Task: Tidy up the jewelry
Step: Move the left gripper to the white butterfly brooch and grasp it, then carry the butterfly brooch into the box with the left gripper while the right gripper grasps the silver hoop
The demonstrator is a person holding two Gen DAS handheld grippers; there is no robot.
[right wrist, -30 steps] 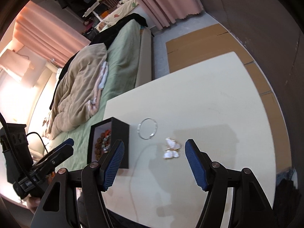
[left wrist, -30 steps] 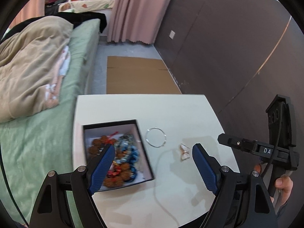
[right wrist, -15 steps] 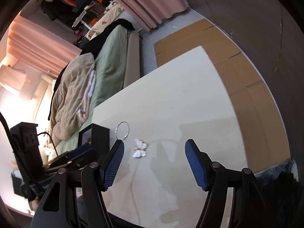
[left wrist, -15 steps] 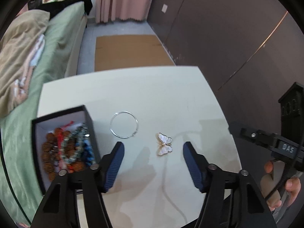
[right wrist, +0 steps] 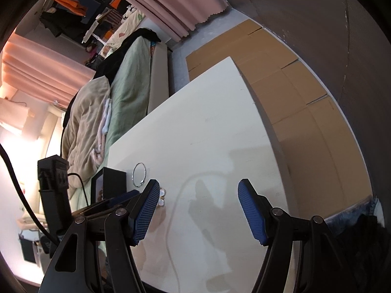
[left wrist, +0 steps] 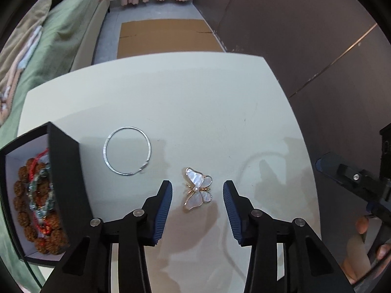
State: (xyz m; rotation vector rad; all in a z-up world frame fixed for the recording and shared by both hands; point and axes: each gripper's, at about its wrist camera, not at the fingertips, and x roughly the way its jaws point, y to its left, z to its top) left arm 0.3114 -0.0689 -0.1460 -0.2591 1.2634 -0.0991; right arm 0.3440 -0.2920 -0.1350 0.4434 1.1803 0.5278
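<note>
A pearl-white butterfly brooch point(left wrist: 198, 188) with a gold rim lies on the white table point(left wrist: 185, 102). My left gripper point(left wrist: 197, 188) hangs over it with one blue pad on each side; its jaws are closing and the pads stand clear of the brooch. A thin silver bangle point(left wrist: 127, 151) lies to the left of the brooch. At the far left stands an open black box point(left wrist: 64, 171) holding brown and blue bead bracelets point(left wrist: 36, 202). My right gripper point(right wrist: 198, 188) is open over bare table, with the brooch point(right wrist: 162, 197) peeking past its left pad and the bangle point(right wrist: 139, 173) beyond.
A bed with green sheet and beige blanket point(right wrist: 88, 131) runs along the table's left side. Flat cardboard point(left wrist: 166, 36) lies on the floor past the far edge. A dark wall point(left wrist: 305, 31) stands to the right. The person's fingers point(left wrist: 361, 241) hold the right gripper at the lower right.
My left gripper swung right from over the box and sank until it straddles the brooch, its jaws narrowing. The right gripper drifted right, so the brooch slid behind its left pad.
</note>
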